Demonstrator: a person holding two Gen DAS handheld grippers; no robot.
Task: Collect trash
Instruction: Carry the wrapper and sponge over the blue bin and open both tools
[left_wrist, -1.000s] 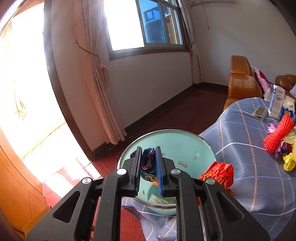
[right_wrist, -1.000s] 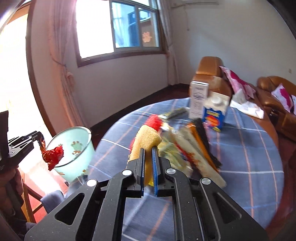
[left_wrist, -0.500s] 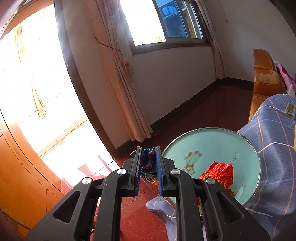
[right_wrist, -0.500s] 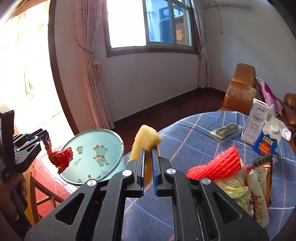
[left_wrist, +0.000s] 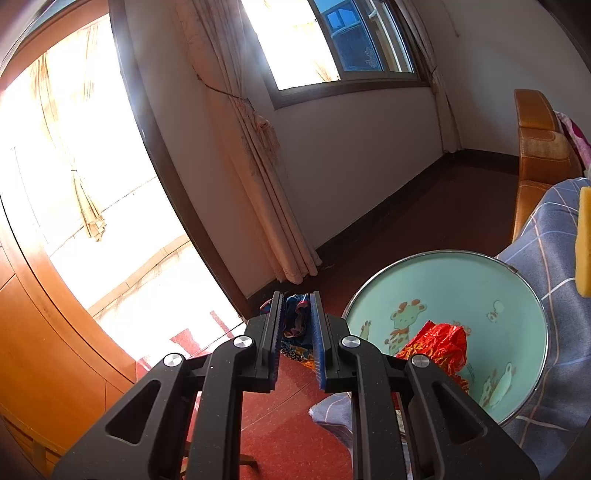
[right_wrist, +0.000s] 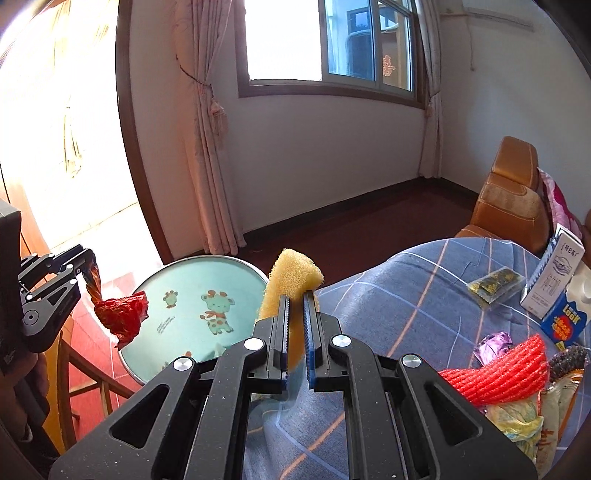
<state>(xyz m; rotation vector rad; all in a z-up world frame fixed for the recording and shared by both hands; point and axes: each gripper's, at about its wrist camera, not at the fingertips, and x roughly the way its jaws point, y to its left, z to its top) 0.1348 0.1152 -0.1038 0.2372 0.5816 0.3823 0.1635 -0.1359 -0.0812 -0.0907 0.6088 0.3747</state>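
Clamped in my left hand-held gripper is a crumpled red foil wrapper — seen from the right wrist, it dangles from the fingertips beside the near rim of the basin, out over the red floor. From the left wrist I see only a dark, blue-and-red printed scrap of it between the blue pads, with the red bulk hanging to the right against the basin's inside.

My right hand-held gripper pinches a yellow sponge between its toothed fingers; the sponge stands up above them, over the edge of the tabletop next to the basin.

Just beyond both sits the pale green basin with a metal rim and cartoon giraffes printed inside, tilted toward me at the edge of the blue checked cloth that covers the tabletop.

To the right on the cloth lie a red mesh piece, a purple foil wrapper, crumpled snack bags, a small dark packet and two cartons.

Farther off — an orange leather chair, pale curtains and the window.
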